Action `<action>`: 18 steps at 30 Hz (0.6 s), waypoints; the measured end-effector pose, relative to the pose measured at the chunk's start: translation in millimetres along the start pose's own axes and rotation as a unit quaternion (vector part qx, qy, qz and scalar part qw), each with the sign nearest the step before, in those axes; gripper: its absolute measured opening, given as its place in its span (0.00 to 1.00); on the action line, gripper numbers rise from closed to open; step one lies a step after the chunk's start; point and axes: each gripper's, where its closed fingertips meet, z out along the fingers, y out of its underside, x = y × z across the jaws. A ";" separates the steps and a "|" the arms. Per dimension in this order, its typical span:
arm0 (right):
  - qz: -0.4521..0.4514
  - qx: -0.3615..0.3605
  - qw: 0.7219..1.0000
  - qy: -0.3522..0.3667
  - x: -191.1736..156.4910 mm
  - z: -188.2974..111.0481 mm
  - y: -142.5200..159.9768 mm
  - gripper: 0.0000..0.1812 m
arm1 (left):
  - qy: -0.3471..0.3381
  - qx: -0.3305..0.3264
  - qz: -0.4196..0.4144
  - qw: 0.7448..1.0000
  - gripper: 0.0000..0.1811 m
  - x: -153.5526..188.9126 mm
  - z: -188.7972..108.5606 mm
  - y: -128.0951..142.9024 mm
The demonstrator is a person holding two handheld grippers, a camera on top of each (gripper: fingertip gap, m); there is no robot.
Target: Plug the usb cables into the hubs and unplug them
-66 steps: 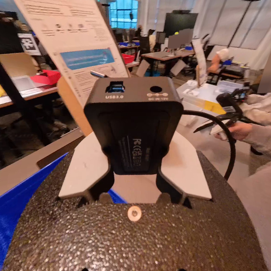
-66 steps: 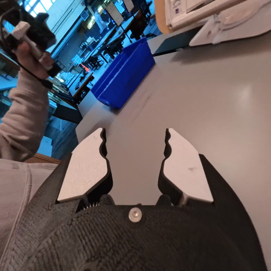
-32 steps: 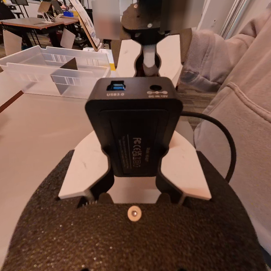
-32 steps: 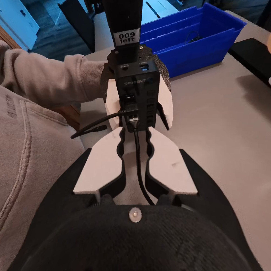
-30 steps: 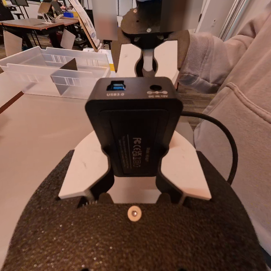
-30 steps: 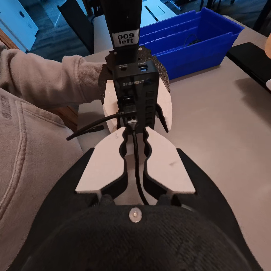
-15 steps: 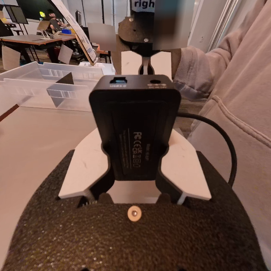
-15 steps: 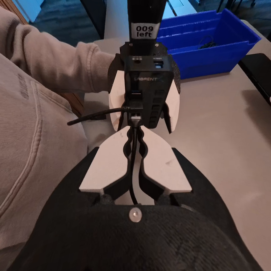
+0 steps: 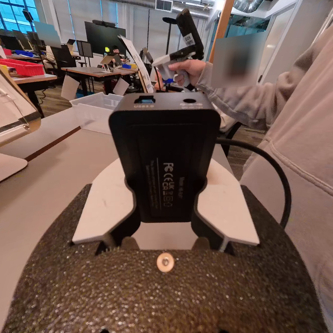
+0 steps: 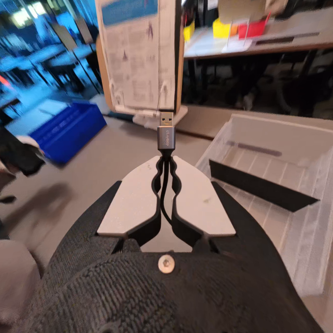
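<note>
Left tongs (image 9: 165, 194) clenched on the lower half of a black rectangular plastic USB hub (image 9: 164, 155), held above the beige worktop (image 9: 59, 162). Hub's long axis running away from the camera along the white fingers (image 9: 108, 203), labelled back face up, far end tilted upward and showing a blue port and a round socket. Thick black cable (image 9: 273, 173) leaving the hub's right side and looping down past a beige sleeve.

Right tongs (image 10: 165, 160) clenched on a thin black USB cable (image 10: 164, 189) just behind its grey metal-sleeved plug (image 10: 166, 137). Plug standing straight forward beyond the fingertips, silver tip pointing away toward a blurred printed sheet on a wooden stand (image 10: 140, 59), free of any port. Cable trailing back between the fingers.

In the left wrist view, the right tongs (image 9: 163, 67) raised beyond the hub, level and pointing left, gripped by a hand (image 9: 187, 69) on an outstretched sleeved arm. Clear plastic tray with a black divider (image 10: 266, 180) at right on the worktop, blue plastic bin (image 10: 66, 133) at left.
</note>
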 end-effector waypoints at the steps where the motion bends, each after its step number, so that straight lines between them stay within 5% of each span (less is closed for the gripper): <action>1: 0.007 0.027 0.999 -0.032 2.5 -3.6 -6.8 0.04 | 0.005 -0.004 -0.003 1.000 0.39 3.2 4.6 4.1; 4: -0.020 0.084 0.996 -0.011 33.4 -10.4 -16.9 0.04 | 0.021 -0.007 -0.014 1.000 0.38 9.4 16.7 11.6; 12: -0.136 -0.157 0.966 0.152 101.4 11.2 65.7 0.04 | 0.027 -0.017 -0.025 0.999 0.39 12.2 25.3 17.8; 18: -0.141 -0.319 0.933 0.093 87.2 58.1 135.6 0.04 | 0.025 -0.015 -0.028 0.999 0.39 9.8 28.6 17.3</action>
